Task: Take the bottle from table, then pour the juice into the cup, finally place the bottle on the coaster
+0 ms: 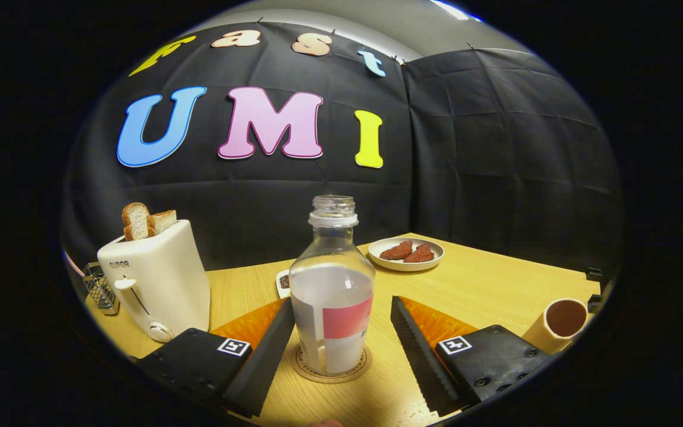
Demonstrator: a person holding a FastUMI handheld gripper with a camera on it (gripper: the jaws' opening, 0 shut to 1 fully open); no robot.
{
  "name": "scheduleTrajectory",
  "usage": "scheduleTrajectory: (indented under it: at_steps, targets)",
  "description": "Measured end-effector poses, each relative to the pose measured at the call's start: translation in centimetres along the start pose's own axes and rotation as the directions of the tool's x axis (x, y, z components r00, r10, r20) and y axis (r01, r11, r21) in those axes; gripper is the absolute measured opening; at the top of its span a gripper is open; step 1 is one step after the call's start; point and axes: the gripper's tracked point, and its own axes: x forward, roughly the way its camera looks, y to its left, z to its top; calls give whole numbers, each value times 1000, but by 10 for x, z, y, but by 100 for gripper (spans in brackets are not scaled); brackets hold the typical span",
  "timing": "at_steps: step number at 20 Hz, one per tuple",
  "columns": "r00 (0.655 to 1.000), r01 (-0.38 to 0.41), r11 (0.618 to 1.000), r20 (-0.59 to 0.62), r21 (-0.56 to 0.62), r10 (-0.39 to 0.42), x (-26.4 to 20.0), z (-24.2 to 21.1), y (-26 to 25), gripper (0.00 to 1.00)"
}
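Jaws stand apart at lower centre, gripper (341,332) touching nothing. Wooden table (495,279); glossy toaster (155,279) left with bread; clear plastic bottle (332,290) upright on round coaster (331,369) between the ridged fingers (415,350); paper cup (561,323) lower right.
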Motion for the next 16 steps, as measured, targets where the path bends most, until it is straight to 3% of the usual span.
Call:
scheduleTrajectory:
  at_steps: [16]
  targets:
    - [983, -184, 980, 15, -77, 185, -114, 36, -18, 98]
